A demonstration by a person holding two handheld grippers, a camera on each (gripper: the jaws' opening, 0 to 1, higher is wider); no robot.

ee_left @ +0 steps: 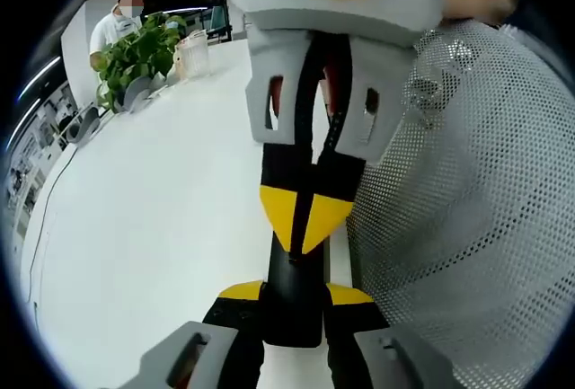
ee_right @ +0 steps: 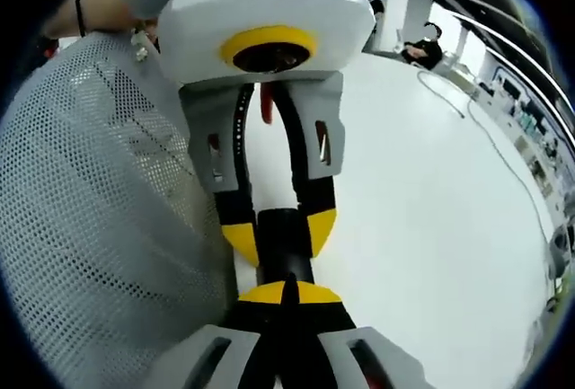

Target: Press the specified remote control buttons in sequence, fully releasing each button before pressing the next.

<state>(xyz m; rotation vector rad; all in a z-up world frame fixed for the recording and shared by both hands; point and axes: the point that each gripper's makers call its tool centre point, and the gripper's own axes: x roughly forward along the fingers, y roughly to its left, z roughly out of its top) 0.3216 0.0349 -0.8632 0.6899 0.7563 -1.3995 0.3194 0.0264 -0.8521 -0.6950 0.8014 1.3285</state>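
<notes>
Left gripper (ee_left: pixel 293 306) up first: clamped on the black remote (ee_left: pixel 295 277), yellow-tipped jaws spread either side of its dark body, low in the left gripper view. Same grip seen head-on in the right gripper view, reaching down from the top with the remote (ee_right: pixel 286 250) caught between its jaws. Right gripper (ee_right: pixel 287 296) now: jaws closed, yellow tips pressed together with just a seam between them, nosed right up against the near end of the remote; cannot tell which button, if any, sits under those tips. Remote held above a white table (ee_left: pixel 162 227), between the two grippers. Just beside it, a grey mesh surface (ee_left: pixel 467 209), curved and full of small holes. Further off on the table, a leafy green plant (ee_left: pixel 135 57) and a thin cable (ee_right: pixel 490 142). At the far edge, a seated person (ee_right: pixel 422 48).
</notes>
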